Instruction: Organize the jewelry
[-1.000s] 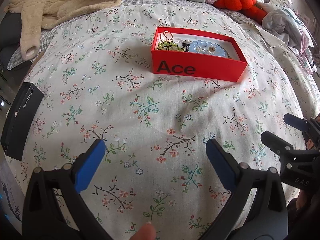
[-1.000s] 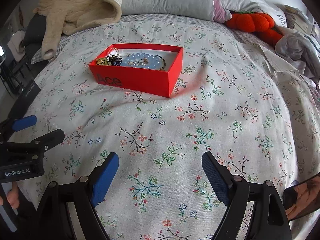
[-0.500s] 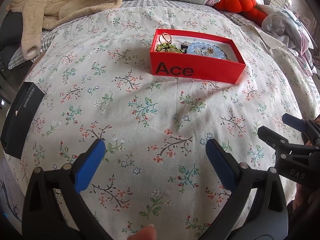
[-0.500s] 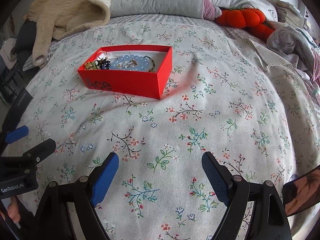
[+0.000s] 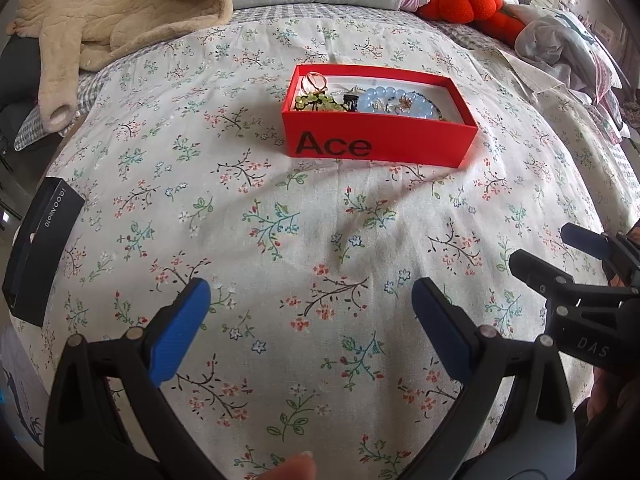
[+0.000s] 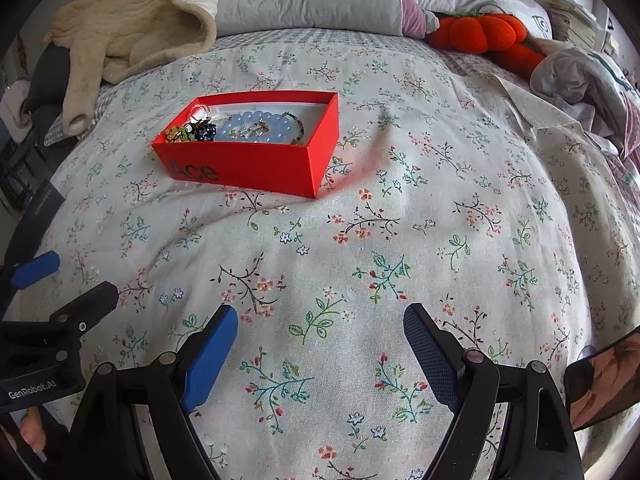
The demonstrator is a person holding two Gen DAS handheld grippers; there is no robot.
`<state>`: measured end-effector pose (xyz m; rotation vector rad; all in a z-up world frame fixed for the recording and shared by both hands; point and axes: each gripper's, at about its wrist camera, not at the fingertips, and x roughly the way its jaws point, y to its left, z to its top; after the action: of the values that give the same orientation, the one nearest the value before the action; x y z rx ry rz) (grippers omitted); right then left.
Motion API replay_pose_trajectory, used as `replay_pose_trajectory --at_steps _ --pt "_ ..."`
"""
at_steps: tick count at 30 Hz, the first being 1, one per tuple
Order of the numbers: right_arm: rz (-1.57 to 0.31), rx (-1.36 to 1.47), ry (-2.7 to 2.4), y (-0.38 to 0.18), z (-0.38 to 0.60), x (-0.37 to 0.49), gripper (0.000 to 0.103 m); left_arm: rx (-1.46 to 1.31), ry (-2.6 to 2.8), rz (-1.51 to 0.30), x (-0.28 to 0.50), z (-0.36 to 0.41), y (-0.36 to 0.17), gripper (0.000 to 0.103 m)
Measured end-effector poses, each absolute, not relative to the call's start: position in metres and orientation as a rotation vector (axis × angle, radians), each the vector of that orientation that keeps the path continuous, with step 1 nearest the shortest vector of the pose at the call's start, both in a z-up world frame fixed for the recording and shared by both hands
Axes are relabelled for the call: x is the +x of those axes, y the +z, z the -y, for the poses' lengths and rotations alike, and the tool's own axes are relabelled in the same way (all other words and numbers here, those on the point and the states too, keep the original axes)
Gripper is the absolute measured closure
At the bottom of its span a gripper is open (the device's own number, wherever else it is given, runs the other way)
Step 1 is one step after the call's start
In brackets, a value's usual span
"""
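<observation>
Red box, lid off, sat on the floral bedspread toward the pillow end of the bed, well apart from both tools, which hung over the foot-end stretch of the cover. Jewelry lay heaped inside it: pale blue bead bracelet mid-box, green bead strand and a thin ring crowded into the end corner above the printed "Ace". The far end of the box looked bare.

Left gripper: jaws spread wide, nothing between the pads but cloth. Right gripper: likewise spread, empty.

Key relation: the box lay ahead of and beyond both tongs, its long axis running roughly across the bed, printed long wall facing the tools. From the left wrist view it sat nearly dead ahead, a shade right of centre. From the right wrist view it sat ahead and off to the left, seen corner-on. My judgement: neither arm was clearly nearer; the left had the squarer line onto the long wall, the right the closer approach to the bare short end.

No piece lay loose on the bedspread that I could find. Black carton lay at the left edge of the bed, untouched.
</observation>
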<state>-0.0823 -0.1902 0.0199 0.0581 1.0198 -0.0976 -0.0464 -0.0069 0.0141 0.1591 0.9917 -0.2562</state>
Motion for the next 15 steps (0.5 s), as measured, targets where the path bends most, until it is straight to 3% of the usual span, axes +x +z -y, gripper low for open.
replay_pose_trajectory --at_steps 15 --pt "-1.016 0.063 -0.102 0.0225 0.1933 -0.0829 0.017 0.172 -0.26 -0.987 -0.0488 0.0127 0.0135 0.003"
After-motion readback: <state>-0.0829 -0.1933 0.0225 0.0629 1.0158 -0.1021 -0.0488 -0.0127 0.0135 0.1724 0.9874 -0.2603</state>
